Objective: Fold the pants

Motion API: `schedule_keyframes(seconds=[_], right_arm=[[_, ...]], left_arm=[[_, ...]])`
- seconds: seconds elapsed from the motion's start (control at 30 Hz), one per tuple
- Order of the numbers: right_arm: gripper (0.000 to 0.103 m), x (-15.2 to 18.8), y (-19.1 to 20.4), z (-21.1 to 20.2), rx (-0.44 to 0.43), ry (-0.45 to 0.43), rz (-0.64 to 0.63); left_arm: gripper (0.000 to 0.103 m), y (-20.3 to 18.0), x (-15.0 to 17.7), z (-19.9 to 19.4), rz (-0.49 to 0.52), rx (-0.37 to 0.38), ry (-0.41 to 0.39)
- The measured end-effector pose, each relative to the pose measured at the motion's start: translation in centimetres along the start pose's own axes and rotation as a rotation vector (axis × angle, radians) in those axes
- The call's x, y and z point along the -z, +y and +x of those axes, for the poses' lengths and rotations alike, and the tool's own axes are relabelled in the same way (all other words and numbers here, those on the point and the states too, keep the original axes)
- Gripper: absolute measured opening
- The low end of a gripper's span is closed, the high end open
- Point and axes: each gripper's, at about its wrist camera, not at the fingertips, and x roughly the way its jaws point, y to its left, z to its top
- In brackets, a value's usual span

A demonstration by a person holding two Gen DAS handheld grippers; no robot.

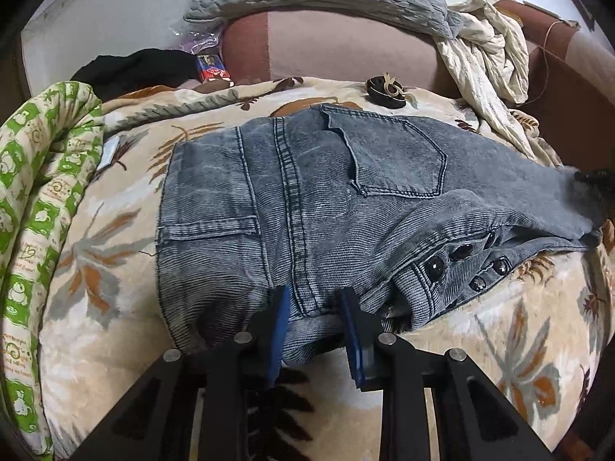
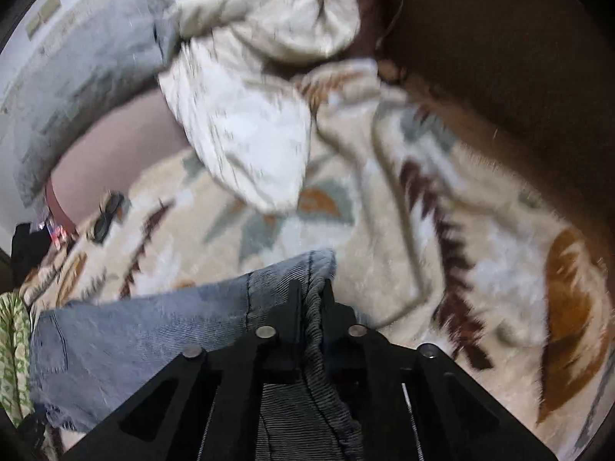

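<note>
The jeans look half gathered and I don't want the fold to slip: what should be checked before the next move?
1. Right gripper shut on the jeans edge: ok.
2. Left gripper pads pressing the denim between them: cannot tell.
3. Jeans flat on the blanket: not ok, buttoned fly bunched.
4. Hair clip clear of the jeans: ok.
5. White garment clear of the jeans: ok.

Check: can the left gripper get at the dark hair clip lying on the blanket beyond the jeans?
Probably not right now. The left gripper has the near edge of the jeans between its pads, and the hair clip lies beyond the whole garment. Nothing stands in between, but it would have to let go first.
</note>
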Motion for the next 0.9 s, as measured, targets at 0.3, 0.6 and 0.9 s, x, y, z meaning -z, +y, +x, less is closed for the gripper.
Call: schedule_keyframes(seconds=[0.3,0.6,0.9], right_arm=[[0.011,0.7,-0.5,4.0,0.104,0.044,-0.024],[0.041,1.6,2.5,-2.9,0.097,-0.098,-0.150],[0.043,7.9,14.1,-2.0,-0.275,0.117,-0.300]], left_arm=[[0.029,0.0,0.0,-0.2,0.026,0.008,-0.006],[0.031,-0.6,-1.9,-3.9,-0.002,0.097,-0.187],[0.056,-6.7,-5.2,0.6,-0.009,0.180,-0.141]])
